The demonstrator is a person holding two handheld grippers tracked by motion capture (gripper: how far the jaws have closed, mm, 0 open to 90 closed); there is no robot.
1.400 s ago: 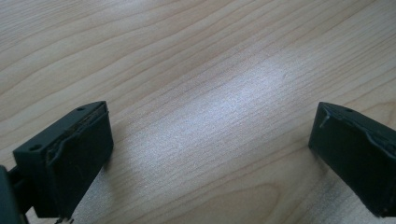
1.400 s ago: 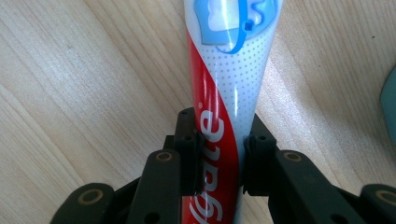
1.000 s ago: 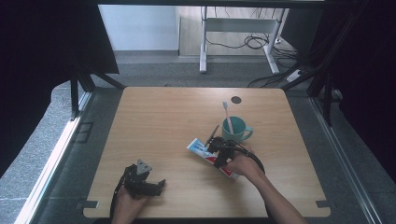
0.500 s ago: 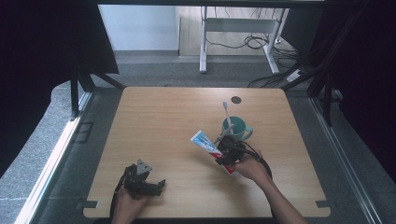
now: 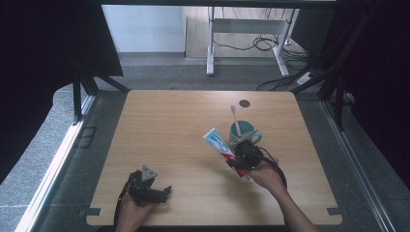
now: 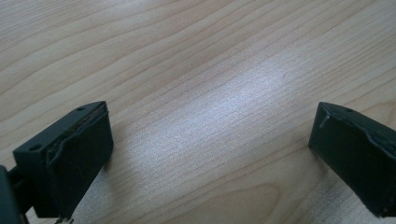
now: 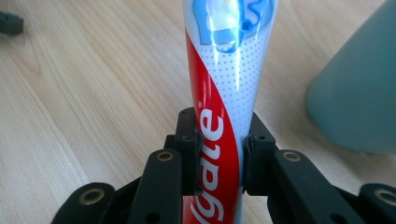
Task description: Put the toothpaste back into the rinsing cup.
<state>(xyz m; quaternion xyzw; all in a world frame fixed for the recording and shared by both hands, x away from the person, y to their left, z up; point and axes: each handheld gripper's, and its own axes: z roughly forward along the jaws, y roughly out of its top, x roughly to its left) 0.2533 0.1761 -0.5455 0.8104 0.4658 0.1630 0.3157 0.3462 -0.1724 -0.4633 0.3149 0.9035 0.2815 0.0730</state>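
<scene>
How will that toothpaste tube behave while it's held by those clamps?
The toothpaste tube looks soft-walled, so it probably dents where the right gripper pinches it. Its glossy skin may slip. Gripped low, its long free end could sway toward the teal cup.

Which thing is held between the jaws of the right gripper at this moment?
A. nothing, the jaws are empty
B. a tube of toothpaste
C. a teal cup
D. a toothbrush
B. In the right gripper view the two black jaws of the right gripper press on both sides of the red and white toothpaste tube, while the teal cup stands beside it with the toothbrush in it.
</scene>
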